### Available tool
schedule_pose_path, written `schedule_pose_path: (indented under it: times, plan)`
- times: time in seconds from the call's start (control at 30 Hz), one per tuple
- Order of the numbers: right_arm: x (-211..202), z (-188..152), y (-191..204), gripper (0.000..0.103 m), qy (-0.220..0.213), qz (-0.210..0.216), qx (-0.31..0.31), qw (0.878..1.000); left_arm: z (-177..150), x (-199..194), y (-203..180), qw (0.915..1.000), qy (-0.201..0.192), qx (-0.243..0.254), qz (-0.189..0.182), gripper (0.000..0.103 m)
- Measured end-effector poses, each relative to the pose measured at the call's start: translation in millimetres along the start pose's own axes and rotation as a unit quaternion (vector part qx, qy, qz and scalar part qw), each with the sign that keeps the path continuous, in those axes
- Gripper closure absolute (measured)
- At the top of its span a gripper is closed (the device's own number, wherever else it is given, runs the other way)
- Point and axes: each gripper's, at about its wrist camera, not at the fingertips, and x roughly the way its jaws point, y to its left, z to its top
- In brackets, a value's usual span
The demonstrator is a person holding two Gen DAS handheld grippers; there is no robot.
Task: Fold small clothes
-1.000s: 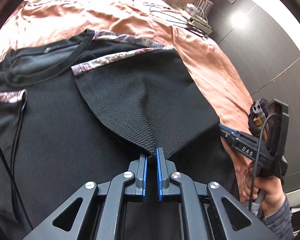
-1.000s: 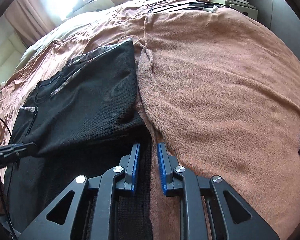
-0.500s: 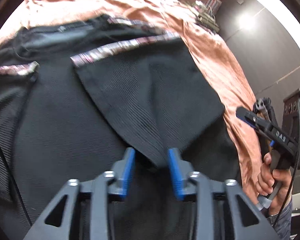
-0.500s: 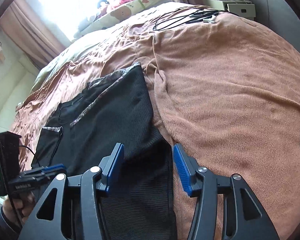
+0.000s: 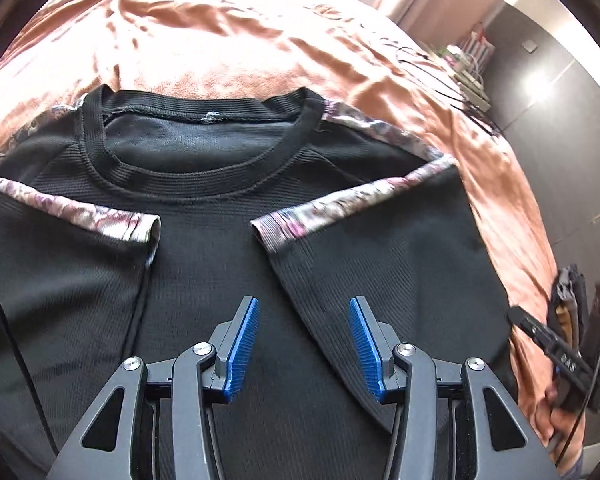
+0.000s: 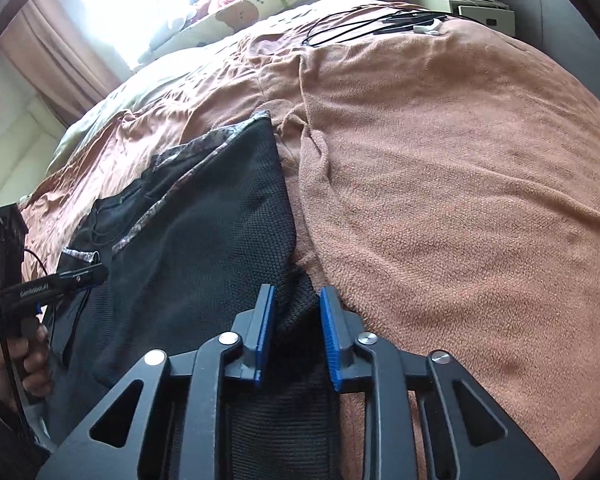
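A black knit top (image 5: 204, 280) with floral trim on the sleeves lies flat on the bed, collar (image 5: 196, 184) away from me. Both sleeves are folded in over the body; the right folded sleeve (image 5: 380, 272) lies free. My left gripper (image 5: 303, 312) is open and empty, hovering above the shirt's middle. In the right wrist view the shirt (image 6: 204, 248) lies left of centre. My right gripper (image 6: 296, 300) is partly open over the shirt's right edge, with black fabric between the jaws but not clamped.
The bed is covered by an orange-brown blanket (image 6: 460, 200). Black cables (image 6: 364, 24) lie at its far corner, near a side table (image 6: 480, 8). Patterned pillows (image 6: 240, 4) lie by the window. Each gripper shows in the other's view: right (image 5: 556, 356), left (image 6: 60, 280).
Both grippers let go of the folded sleeve edge and opened. The left one drew back and rose over the shirt's middle. The right one opened wide, then narrowed over the shirt's edge.
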Motion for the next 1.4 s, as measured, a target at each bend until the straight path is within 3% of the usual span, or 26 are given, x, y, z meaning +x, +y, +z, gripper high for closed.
schedule_pose_path:
  times: [0.27,0.4,0.6,0.67,0.73,0.8,0.97,1.17,1.4]
  plan:
    - [3,-9,-3,0.092,0.019,-0.016,-0.001,1.000,24,32,-2,0.9993,-0.003,0.016,0.033,0.054]
    - [-1,-15,-4,0.092,0.022,-0.018,0.001,1.000,36,42,-6,0.9972,-0.009,0.036,0.065,0.060]
    - [-15,-21,-6,0.091,0.027,-0.010,0.006,1.000,45,32,5,0.9986,-0.001,0.011,0.051,0.060]
    - [-22,-23,-8,0.086,0.025,0.001,0.014,1.000,43,18,9,0.9992,-0.007,0.014,0.038,0.060]
    - [-29,-25,-9,0.071,0.018,0.003,0.015,1.000,41,4,16,0.9994,-0.014,0.021,0.023,0.059]
    - [-37,-28,-8,0.053,0.010,0.007,0.017,1.000,42,-10,26,0.9987,-0.022,0.028,0.036,0.059]
    - [-50,-34,-6,0.053,0.000,0.018,0.017,1.000,44,-41,71,0.9976,-0.036,-0.008,0.058,0.059]
    - [-58,-43,-7,0.053,-0.002,0.008,0.018,1.000,44,-60,131,0.9905,-0.046,-0.073,0.107,0.059]
    - [-61,-45,-1,0.053,0.001,0.008,0.033,0.999,47,-84,183,0.9825,-0.064,-0.082,0.155,0.059]
